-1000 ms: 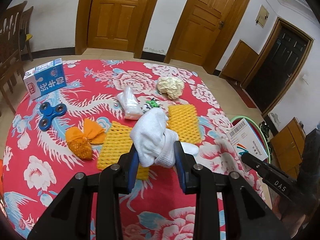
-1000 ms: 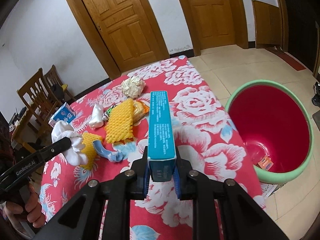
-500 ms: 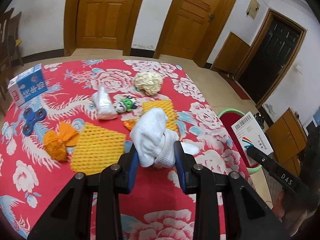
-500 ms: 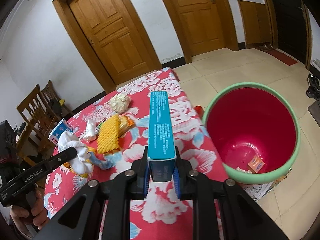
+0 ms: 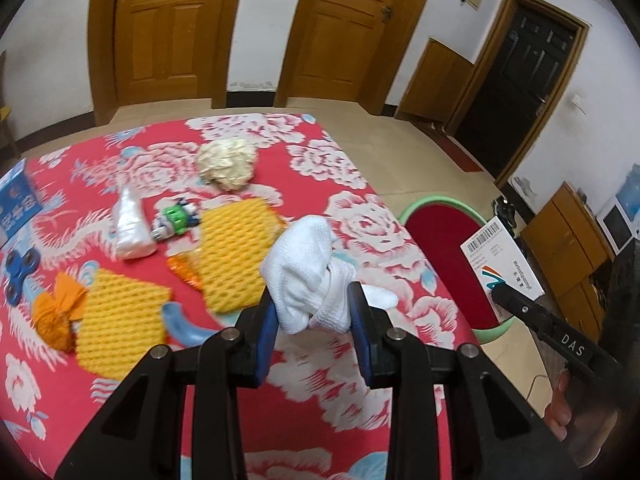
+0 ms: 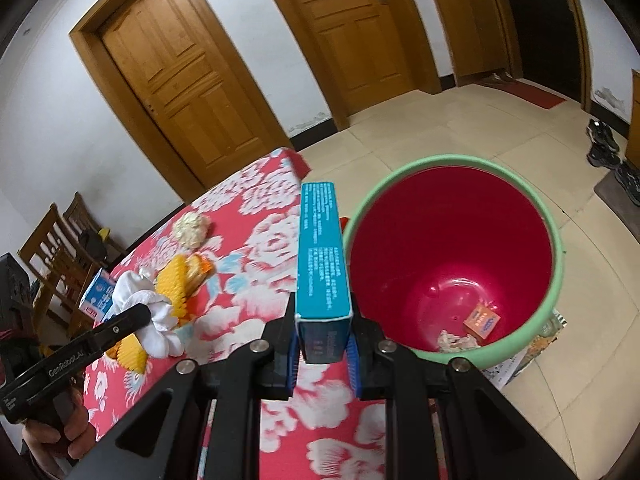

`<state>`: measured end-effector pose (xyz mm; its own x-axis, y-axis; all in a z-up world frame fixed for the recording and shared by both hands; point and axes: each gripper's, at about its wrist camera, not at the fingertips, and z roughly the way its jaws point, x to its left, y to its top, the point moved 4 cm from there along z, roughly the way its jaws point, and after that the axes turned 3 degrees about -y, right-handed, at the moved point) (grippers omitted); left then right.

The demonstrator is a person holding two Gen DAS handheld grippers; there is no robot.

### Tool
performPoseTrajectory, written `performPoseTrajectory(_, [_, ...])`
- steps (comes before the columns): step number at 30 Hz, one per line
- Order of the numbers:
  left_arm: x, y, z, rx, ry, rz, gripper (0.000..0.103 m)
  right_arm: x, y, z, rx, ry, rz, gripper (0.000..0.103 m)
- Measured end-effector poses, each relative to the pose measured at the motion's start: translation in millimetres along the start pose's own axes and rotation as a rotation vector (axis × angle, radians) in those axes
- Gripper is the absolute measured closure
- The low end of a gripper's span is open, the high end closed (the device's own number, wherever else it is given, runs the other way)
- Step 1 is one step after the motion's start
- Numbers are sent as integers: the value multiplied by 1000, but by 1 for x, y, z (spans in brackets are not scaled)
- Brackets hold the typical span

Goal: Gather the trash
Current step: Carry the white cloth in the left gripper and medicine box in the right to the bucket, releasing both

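The box [image 6: 322, 256], long axis pointing forward, sits clamped in the right gripper [image 6: 322, 350] just left of the bin [image 6: 554, 280] rim and nearer it than the left gripper [image 5: 314, 320], which pinches a white cloth [image 5: 308, 280] above the table [image 5: 360, 216].

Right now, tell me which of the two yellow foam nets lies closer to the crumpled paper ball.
The yellow foam net beside the green toy; the other foam net lies nearer the camera, by the orange bundle, farther from the paper ball.
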<state>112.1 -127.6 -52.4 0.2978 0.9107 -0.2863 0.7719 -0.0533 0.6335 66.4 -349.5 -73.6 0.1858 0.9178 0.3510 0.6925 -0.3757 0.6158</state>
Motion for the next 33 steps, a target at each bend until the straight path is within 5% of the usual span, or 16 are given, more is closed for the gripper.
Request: performPoseTrajectory(33, [-115, 19, 102, 121, -135, 204, 69, -104, 4, 26, 25, -145, 184, 78])
